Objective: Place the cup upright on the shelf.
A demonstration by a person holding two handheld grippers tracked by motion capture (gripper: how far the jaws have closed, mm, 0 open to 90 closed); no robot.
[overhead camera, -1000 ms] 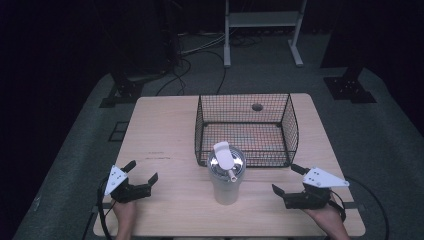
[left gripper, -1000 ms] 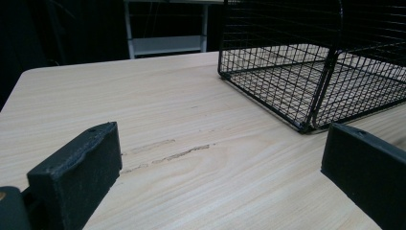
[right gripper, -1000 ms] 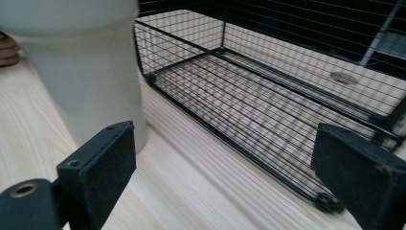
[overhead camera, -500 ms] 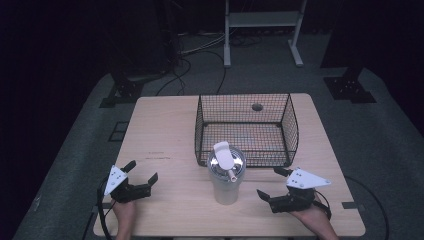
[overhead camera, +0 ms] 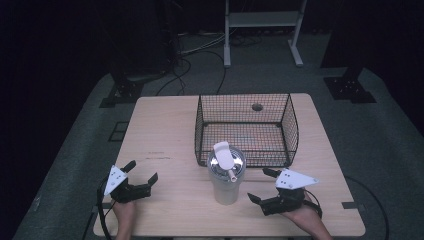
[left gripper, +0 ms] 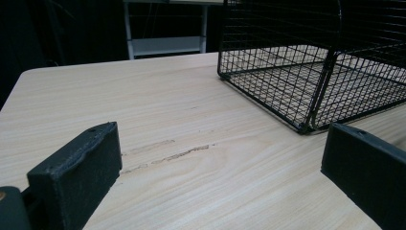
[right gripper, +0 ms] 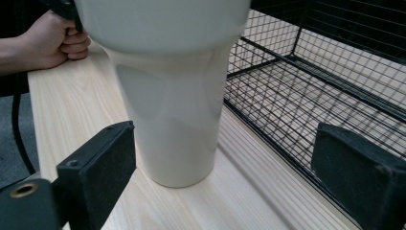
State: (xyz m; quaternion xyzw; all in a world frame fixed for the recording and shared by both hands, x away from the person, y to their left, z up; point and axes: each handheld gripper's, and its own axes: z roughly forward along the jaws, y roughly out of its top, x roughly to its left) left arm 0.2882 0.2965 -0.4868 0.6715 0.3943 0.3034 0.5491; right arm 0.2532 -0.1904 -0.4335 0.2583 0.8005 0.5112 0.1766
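At the bottom of the high view, the right tongs [overhead camera: 261,185] sit at lower right on the pale wooden table [overhead camera: 165,130], jaws spread wide and aimed leftward at the cream-white tapered plastic tumbler with a steel-lined mouth and white lid flap [overhead camera: 226,175]. Nothing is pinched between them. In the right gripper view the tumbler [right gripper: 172,96] stands upright in the centre and left of the frame, just ahead of the spread jaws and apart from both. At lower left of the high view, the left tongs [overhead camera: 142,172] rest on the table, jaws also spread and holding nothing, well apart from the tumbler. Just behind the tumbler, toward the centre of the frame, stands the black rectangular wire mesh basket [overhead camera: 290,120]; whether the two touch cannot be told. Beyond the table, at upper centre, a white metal stand [overhead camera: 262,20] rises from the grey floor [overhead camera: 380,130].
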